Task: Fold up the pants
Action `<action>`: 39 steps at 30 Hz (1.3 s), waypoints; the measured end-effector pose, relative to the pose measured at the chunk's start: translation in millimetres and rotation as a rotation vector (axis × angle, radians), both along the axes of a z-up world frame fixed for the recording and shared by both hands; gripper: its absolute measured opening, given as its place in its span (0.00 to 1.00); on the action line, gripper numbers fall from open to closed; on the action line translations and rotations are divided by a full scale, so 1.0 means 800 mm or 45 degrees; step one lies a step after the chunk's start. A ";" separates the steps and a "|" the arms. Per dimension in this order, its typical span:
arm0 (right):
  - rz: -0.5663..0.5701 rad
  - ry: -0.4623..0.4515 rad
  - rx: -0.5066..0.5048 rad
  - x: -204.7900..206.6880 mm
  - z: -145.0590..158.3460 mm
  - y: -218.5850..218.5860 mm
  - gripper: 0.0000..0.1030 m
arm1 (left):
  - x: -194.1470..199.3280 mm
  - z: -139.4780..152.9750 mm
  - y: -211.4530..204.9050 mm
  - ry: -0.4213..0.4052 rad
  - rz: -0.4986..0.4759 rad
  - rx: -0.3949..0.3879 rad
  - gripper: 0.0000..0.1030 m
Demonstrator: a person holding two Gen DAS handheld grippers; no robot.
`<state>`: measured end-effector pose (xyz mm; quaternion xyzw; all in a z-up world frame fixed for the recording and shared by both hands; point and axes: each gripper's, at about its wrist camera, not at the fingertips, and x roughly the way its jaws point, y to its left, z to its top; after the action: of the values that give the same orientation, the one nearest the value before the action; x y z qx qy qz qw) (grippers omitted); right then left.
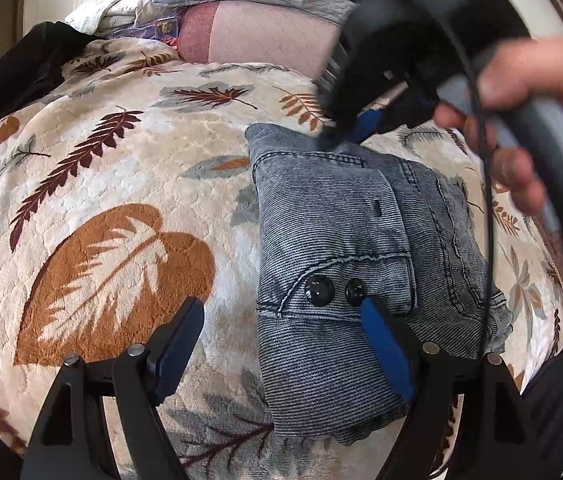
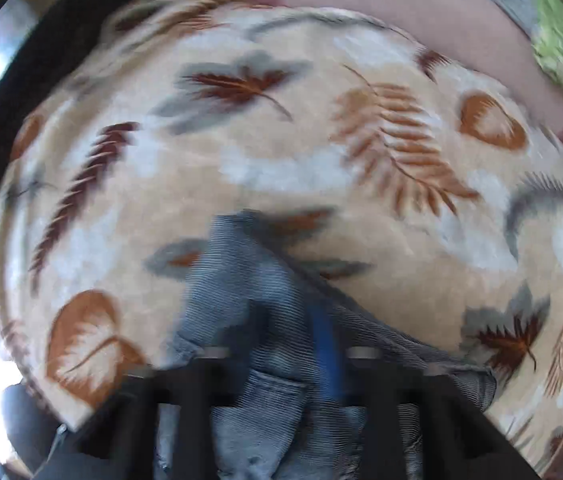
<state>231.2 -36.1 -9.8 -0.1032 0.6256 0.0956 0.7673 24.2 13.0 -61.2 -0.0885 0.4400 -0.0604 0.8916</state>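
Pants folded on blanket

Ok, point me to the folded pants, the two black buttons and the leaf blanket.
folded pants [image 1: 329,216]: left wrist view, top denim panel.
black buttons [image 1: 319,290]: left wrist view, larger button's face.
leaf blanket [image 1: 121,184]: left wrist view, bare cream patch.

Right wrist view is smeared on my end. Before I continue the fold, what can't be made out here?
- Right gripper in right wrist view: motion blur hides whether it pinches the jeans.
- Same gripper in left wrist view: its blurred body covers the fingertips at the jeans' far edge.
- Jeans underside: hidden by upper layers and the leaf blanket.
- Left gripper: open, holding nothing.
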 end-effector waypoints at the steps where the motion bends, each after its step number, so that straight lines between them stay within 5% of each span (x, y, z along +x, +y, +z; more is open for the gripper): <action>1: -0.033 -0.040 -0.042 0.001 0.001 -0.012 0.13 | 0.000 0.000 0.000 0.000 -0.001 -0.003 0.79; 3: -0.117 -0.077 -0.033 0.000 0.006 -0.042 0.14 | 0.000 -0.001 0.000 -0.002 0.000 -0.001 0.80; 5: -0.173 -0.103 0.140 -0.012 0.029 -0.074 0.14 | 0.000 -0.001 0.000 -0.004 -0.001 -0.002 0.80; 7: -0.155 -0.145 0.275 -0.034 0.053 -0.083 0.15 | 0.001 -0.001 0.001 0.001 0.001 -0.009 0.80; 10: -0.056 -0.098 0.474 -0.064 0.057 -0.083 0.29 | 0.002 -0.002 0.001 0.001 0.003 -0.011 0.80; 13: -0.087 -0.015 0.226 -0.074 -0.008 -0.101 0.34 | 0.002 -0.002 0.000 -0.001 0.006 -0.009 0.80; 15: -0.159 0.018 0.328 -0.080 -0.026 -0.127 0.31 | 0.001 -0.002 -0.002 0.003 -0.004 -0.013 0.80; 22: -0.142 -0.195 0.397 -0.140 0.036 -0.135 0.33 | -0.002 -0.001 -0.001 -0.004 0.007 -0.001 0.80; 26: -0.129 -0.087 0.303 -0.167 -0.012 -0.152 0.34 | -0.001 -0.001 -0.002 -0.003 0.003 0.003 0.81; 34: -0.142 -0.198 0.378 -0.205 0.028 -0.156 0.36 | -0.002 0.000 -0.002 -0.004 0.012 0.005 0.81; 37: -0.134 -0.140 0.296 -0.212 -0.020 -0.158 0.44 | -0.002 0.000 -0.004 -0.003 0.001 0.004 0.81; 39: -0.117 -0.185 0.294 -0.216 -0.017 -0.158 0.44 | -0.004 0.000 -0.004 -0.011 0.001 0.014 0.81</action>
<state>58.5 -162.2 -23.1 0.0079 0.5573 0.1239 0.8210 21.4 9.5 -61.4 -0.0835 0.4363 -0.0579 0.8940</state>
